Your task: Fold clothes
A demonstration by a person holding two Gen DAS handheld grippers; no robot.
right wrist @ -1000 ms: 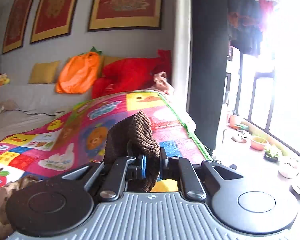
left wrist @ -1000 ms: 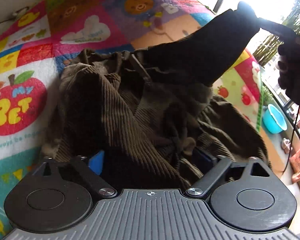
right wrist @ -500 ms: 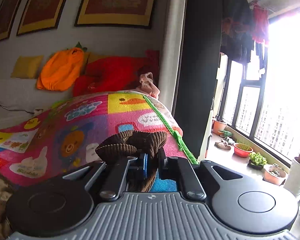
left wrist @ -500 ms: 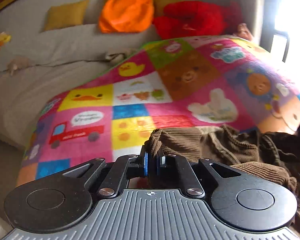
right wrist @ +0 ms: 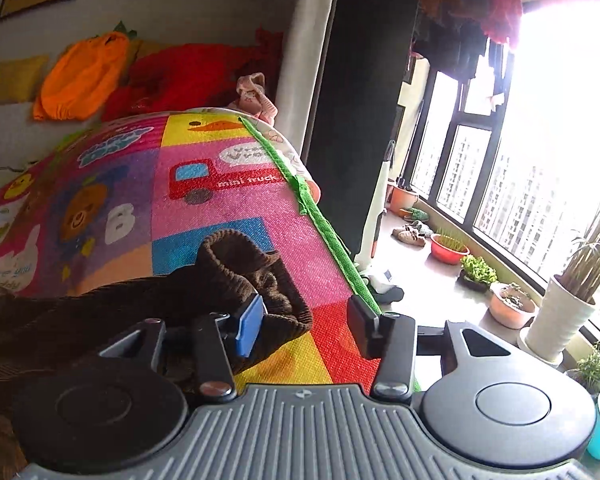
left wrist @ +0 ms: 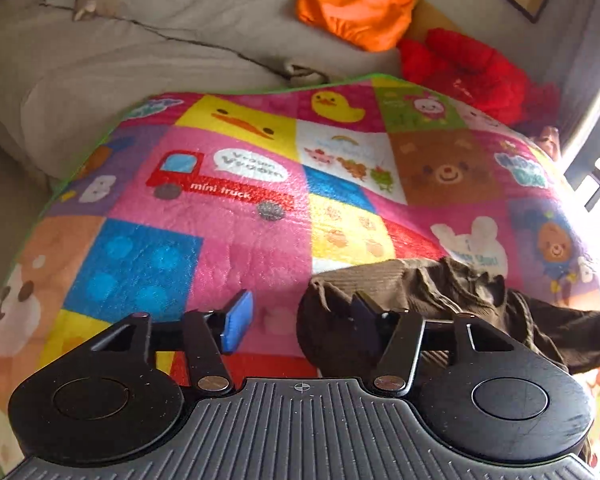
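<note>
A brown corduroy garment [left wrist: 440,292] lies stretched out on the colourful patchwork mat [left wrist: 240,240]. My left gripper [left wrist: 300,320] is open just above the mat; one end of the garment lies by its right finger, not held. In the right wrist view the garment's ribbed knit cuff [right wrist: 240,256] lies on the mat [right wrist: 220,208] beside the left finger of my right gripper [right wrist: 306,326], which is open and empty.
A grey sofa [left wrist: 100,60] with an orange cushion [left wrist: 356,0] and red plush [left wrist: 468,72] stands behind the mat. The mat's green edge [right wrist: 320,224] drops off on the right. Potted plants [right wrist: 564,304], bowls and a window line the floor beyond.
Both grippers were shut on ends of the garment, holding it up. They lowered it onto the mat, opened and let go; it now lies spread between them.
</note>
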